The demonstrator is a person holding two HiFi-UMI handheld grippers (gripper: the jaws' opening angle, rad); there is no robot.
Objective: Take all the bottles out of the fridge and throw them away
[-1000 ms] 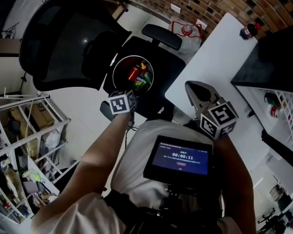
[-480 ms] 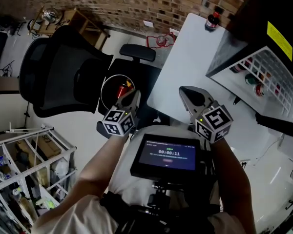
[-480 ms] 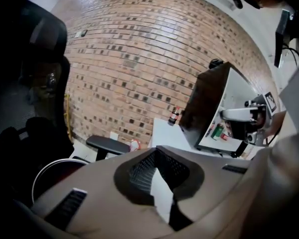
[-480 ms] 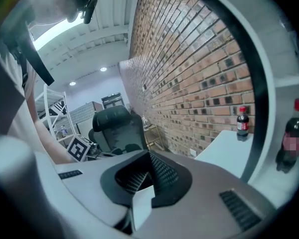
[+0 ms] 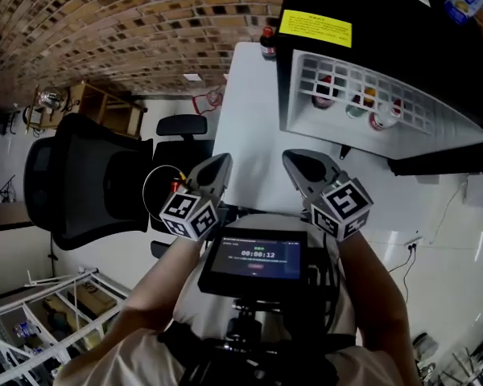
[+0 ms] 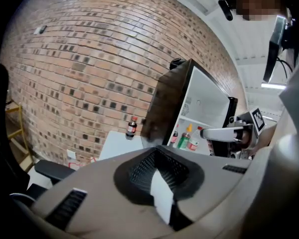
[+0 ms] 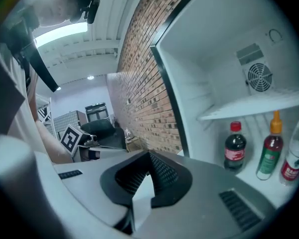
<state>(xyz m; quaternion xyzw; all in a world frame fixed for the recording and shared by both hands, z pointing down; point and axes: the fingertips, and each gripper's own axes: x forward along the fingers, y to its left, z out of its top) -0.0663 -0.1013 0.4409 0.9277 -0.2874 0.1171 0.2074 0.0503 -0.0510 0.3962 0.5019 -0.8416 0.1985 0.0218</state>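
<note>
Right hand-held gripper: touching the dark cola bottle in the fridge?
Apart. Right gripper view: right hand-held gripper shut, empty; the cola bottle stands beyond it in the fridge.

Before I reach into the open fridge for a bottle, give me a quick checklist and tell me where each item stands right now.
1. Both tools empty: ok. The left tool and right tool hold nothing.
2. Jaws open for a grasp: not ok. Both are shut.
3. Black fridge with white interior open: ok.
4. Bottles reachable: ok. The dark cola bottle with red cap, slim orange-capped bottle and clear bottle with red label stand upright with nothing in front of them.
5. Round bin on the black office chair in view: ok.
6. Room left in the bin: cannot tell.
</note>
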